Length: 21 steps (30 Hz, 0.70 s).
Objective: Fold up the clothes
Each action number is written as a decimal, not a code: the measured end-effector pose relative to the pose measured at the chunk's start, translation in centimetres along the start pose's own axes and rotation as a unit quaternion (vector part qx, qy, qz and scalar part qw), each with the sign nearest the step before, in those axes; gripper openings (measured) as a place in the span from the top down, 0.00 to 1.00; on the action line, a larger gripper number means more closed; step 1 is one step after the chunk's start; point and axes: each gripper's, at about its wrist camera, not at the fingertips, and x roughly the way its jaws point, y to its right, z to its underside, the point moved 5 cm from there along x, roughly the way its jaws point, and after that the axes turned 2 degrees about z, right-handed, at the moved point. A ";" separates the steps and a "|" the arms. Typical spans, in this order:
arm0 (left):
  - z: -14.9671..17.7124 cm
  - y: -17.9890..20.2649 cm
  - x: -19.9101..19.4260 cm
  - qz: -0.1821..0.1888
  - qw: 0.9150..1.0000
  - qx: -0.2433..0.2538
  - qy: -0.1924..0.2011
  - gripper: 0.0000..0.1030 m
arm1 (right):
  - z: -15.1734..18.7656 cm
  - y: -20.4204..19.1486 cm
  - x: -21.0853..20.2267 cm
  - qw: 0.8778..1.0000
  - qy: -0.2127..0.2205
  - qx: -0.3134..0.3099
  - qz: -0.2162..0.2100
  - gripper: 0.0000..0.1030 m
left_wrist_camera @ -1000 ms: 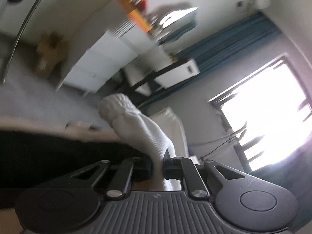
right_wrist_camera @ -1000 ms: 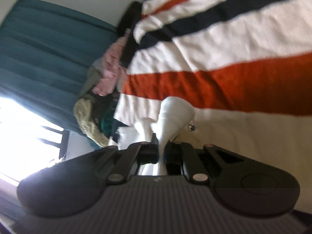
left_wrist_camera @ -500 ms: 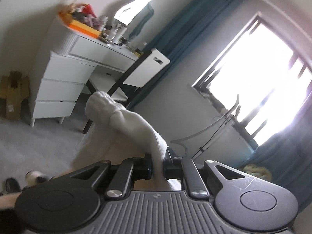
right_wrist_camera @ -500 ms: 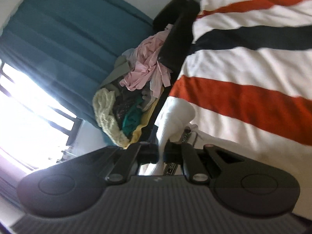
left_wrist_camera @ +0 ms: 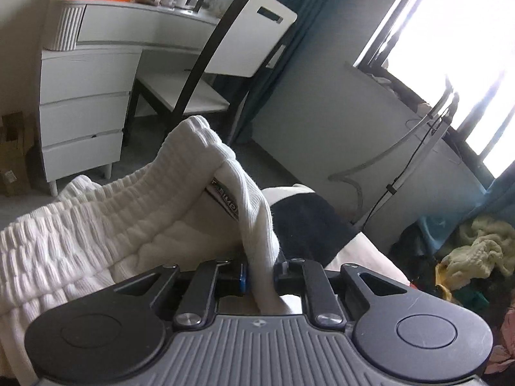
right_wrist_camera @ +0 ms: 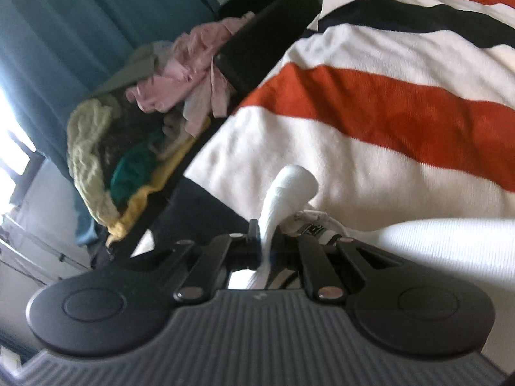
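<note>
Item: white ribbed garment (left_wrist_camera: 135,225), carried above your striped bed (right_wrist_camera: 402,112). Left tongs (left_wrist_camera: 259,273) opening, cloth between; right tongs (right_wrist_camera: 265,244) clamp it. Unfolded; pile (right_wrist_camera: 145,122) awaits you.

Ribbed white knit garment (left_wrist_camera: 106,231), matt.

Daylight floods in from the window (left_wrist_camera: 450,48), blown out to white glare. The fisheye bends straight lines at the edges. The right wrist view is softly blurred; the curtain (right_wrist_camera: 64,32) stays dim.
</note>
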 end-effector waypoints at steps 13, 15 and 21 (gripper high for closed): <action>5.8 -1.5 -15.6 0.097 0.995 0.034 0.006 0.23 | -0.4 2.7 -11.0 0.987 -0.059 -0.003 -0.152 0.45; 7.8 -2.2 -18.8 0.114 0.993 0.026 0.002 0.22 | -0.1 4.4 -13.5 0.984 -0.070 0.008 -0.166 0.45; 13.1 -6.0 -26.6 0.148 0.988 -0.045 -0.024 0.21 | 0.9 10.3 -17.8 0.972 -0.115 0.074 -0.191 0.45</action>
